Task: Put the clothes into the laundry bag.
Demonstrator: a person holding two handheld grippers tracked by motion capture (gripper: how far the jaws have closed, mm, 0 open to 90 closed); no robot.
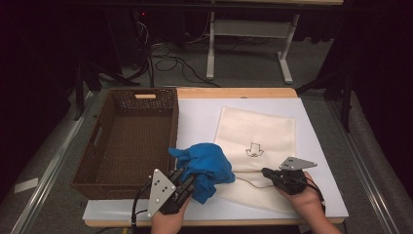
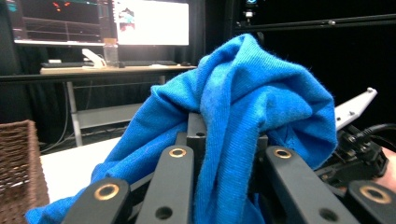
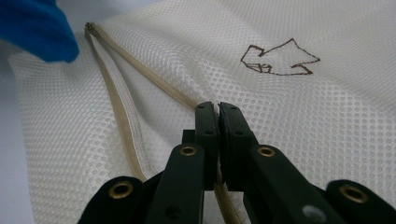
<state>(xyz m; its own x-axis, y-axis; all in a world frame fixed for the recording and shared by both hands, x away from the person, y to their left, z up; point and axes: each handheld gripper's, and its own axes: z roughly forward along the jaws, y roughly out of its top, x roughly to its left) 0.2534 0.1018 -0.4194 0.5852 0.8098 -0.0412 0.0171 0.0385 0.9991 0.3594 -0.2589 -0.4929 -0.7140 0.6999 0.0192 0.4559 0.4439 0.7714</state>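
High view: the left hand-held gripper (image 1: 181, 191) holds a blue cloth (image 1: 204, 168) beside the mesh bag (image 1: 258, 141) on the counter (image 1: 311, 195). Left gripper view: its jaws pinch the cloth. Right gripper view: the right hand-held gripper (image 3: 218, 109), pressed together, pinches the bag's opened zipper edge (image 3: 116, 107); the cloth is not yet inside.

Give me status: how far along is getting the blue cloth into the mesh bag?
Done: the left gripper is shut on the blue cloth, lifted beside the bag. In hand: the right gripper is pinched shut on the zipper edge of the mesh bag, whose mouth is parted. Left: the cloth is outside the bag; the wicker basket holds nothing visible.
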